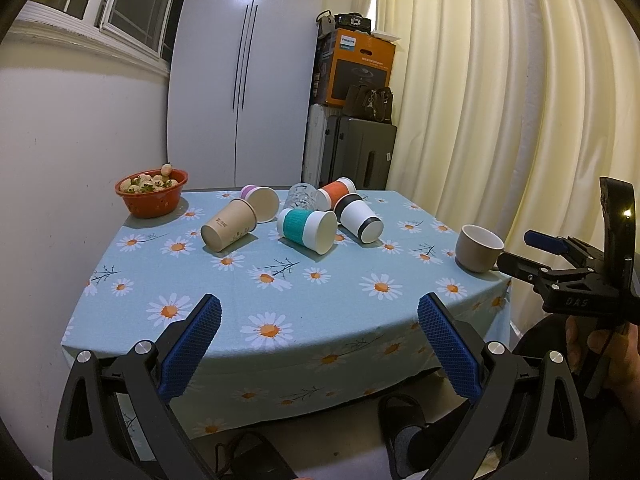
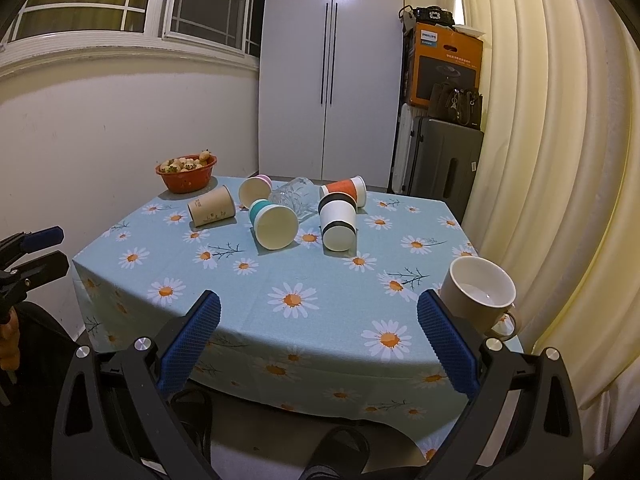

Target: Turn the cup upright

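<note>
Several cups lie on their sides mid-table: a brown paper cup [image 1: 229, 225] [image 2: 211, 211], a pink-banded cup [image 1: 261, 202] [image 2: 255, 190], a teal-sleeved cup [image 1: 308, 231] [image 2: 274, 224], a black-banded white cup [image 1: 359, 218] [image 2: 338, 223], an orange-sleeved cup [image 1: 337, 191] [image 2: 344, 189] and a clear glass [image 1: 302, 196] [image 2: 293, 197]. A beige mug [image 1: 478, 247] [image 2: 478, 295] stands upright at the table's right edge. My left gripper [image 1: 319, 316] is open and empty over the near edge. My right gripper [image 2: 319, 314] is open and empty, beside the mug; it also shows in the left wrist view [image 1: 520, 252].
The table wears a blue daisy cloth [image 1: 280, 292] [image 2: 320, 272]. A red bowl of strawberries [image 1: 152, 192] [image 2: 186, 173] sits at the far left corner. A white wall is on the left, cream curtains [image 1: 500, 100] on the right, a suitcase [image 1: 356, 156] and boxes behind.
</note>
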Tool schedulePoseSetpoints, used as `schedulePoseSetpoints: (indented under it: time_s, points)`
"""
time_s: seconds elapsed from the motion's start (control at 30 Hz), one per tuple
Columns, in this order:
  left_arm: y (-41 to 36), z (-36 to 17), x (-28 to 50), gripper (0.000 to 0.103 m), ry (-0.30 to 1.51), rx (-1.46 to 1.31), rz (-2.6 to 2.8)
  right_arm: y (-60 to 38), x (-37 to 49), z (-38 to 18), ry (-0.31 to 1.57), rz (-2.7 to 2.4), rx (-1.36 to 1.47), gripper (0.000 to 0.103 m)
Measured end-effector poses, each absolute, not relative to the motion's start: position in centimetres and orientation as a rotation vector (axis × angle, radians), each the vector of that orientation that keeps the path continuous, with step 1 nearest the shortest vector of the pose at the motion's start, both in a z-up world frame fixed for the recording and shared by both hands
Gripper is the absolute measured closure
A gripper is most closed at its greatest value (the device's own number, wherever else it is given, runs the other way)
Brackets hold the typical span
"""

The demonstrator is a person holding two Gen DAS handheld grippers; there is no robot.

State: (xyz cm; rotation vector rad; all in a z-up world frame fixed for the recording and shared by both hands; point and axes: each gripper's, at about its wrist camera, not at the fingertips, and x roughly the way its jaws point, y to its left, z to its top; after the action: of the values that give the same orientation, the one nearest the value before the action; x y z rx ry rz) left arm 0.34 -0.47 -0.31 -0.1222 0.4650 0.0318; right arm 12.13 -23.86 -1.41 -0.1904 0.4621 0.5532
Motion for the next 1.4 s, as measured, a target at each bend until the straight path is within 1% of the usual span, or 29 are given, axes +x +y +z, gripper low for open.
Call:
schedulePoseSetpoints:
  time_s: [1.4]
  points:
    - [-1.14,-0.44,0.27,0.007,0.464,-0.13,0.03,-24.24,12.23,-1.92,0.462,0.555,-0.196,0.005]
